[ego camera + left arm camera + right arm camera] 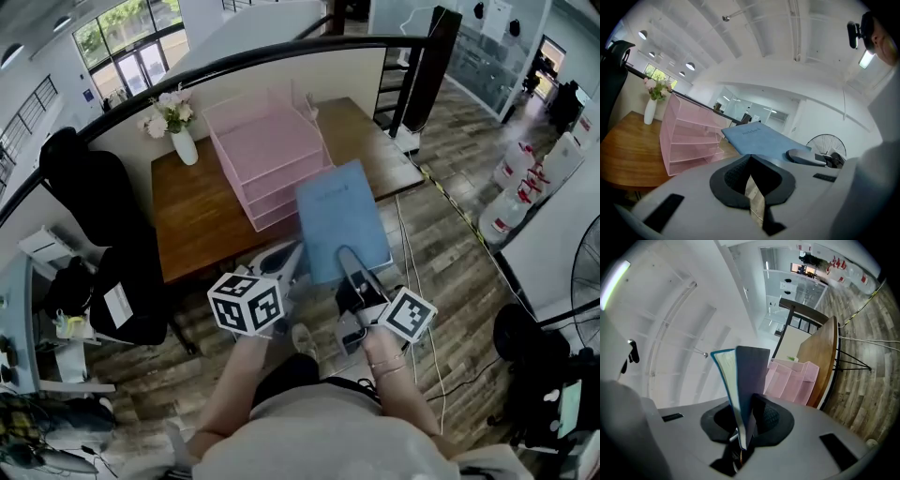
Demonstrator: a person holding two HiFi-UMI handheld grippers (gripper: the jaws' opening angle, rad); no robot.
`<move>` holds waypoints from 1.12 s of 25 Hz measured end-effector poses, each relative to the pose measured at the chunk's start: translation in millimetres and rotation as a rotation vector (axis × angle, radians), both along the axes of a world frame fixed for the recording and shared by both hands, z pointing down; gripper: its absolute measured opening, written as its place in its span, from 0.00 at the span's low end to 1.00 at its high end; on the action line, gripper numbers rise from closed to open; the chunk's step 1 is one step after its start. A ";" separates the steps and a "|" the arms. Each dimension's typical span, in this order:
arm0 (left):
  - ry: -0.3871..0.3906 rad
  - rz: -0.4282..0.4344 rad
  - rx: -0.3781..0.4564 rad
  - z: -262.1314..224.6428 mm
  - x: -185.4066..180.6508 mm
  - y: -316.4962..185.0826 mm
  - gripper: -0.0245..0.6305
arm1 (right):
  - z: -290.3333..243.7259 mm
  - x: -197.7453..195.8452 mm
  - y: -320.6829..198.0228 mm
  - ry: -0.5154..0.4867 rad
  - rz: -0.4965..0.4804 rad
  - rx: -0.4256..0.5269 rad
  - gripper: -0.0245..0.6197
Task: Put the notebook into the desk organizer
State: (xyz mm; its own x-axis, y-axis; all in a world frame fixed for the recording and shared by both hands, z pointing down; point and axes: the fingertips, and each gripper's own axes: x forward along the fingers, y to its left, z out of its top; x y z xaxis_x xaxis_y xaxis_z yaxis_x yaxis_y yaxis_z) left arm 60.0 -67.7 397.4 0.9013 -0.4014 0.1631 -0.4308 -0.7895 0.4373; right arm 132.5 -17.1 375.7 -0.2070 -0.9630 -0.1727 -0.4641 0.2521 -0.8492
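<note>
In the head view, the pink desk organizer (272,155) stands on the wooden counter (202,220). It is a stack of wire-mesh trays, and the top tray shows only bare mesh. Beside it, a white vase (185,145) holds pale flowers. The blue notebook (342,220) is off the counter, held flat over its near edge, and its far edge points at the organizer's open front. My right claw (347,258) pinches the near edge of the notebook. My left claw (286,251) sits just beside the notebook's left side.

In the left gripper view, the left claw (751,161) has its dark ribbed pads together at the tips and carries nothing. Only a sliver of floor shows in the slit behind the tips. The organizer (689,136) shows three shelves of see-through pink mesh in a slanted stack, all bare. The notebook (761,140) hangs to its right, clear of it. Its cover is matte and slate-blue, with small print I can't read. The vase (649,111) is slim and white, and the counter (628,150) is warm brown wood with a rounded edge.

In the right gripper view, the right claw (745,427) is clenched on the notebook (747,380), which I see edge-on. The page block is pale, the cover is dark, and the notebook fans slightly at the free end. Beyond it are the pink organizer (792,380) and the counter (825,357), which stands on thin black legs over grey plank flooring.
</note>
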 end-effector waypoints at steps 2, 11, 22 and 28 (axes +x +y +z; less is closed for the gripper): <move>0.007 -0.013 0.005 -5.2 4.5 -20.2 0.05 | -2.7 4.6 -22.0 -0.006 -0.012 -0.001 0.14; 0.032 -0.096 0.021 -21.0 8.2 -100.4 0.05 | -25.7 10.7 -103.6 -0.003 -0.078 0.037 0.14; -0.040 -0.201 0.046 -8.2 -9.0 -163.5 0.05 | -15.0 2.3 -176.5 -0.011 -0.137 0.012 0.14; -0.035 -0.218 0.018 -0.8 -15.4 -171.4 0.05 | -6.6 -6.2 -199.1 -0.018 -0.191 -0.004 0.14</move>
State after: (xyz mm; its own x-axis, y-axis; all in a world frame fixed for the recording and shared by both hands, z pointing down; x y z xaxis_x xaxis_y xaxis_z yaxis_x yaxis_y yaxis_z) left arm 44.6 -239.2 396.6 0.7865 -0.5894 0.1844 -0.6071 -0.6832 0.4057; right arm 126.2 -216.2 369.1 -0.3832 -0.9071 -0.1740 -0.3930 0.3306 -0.8581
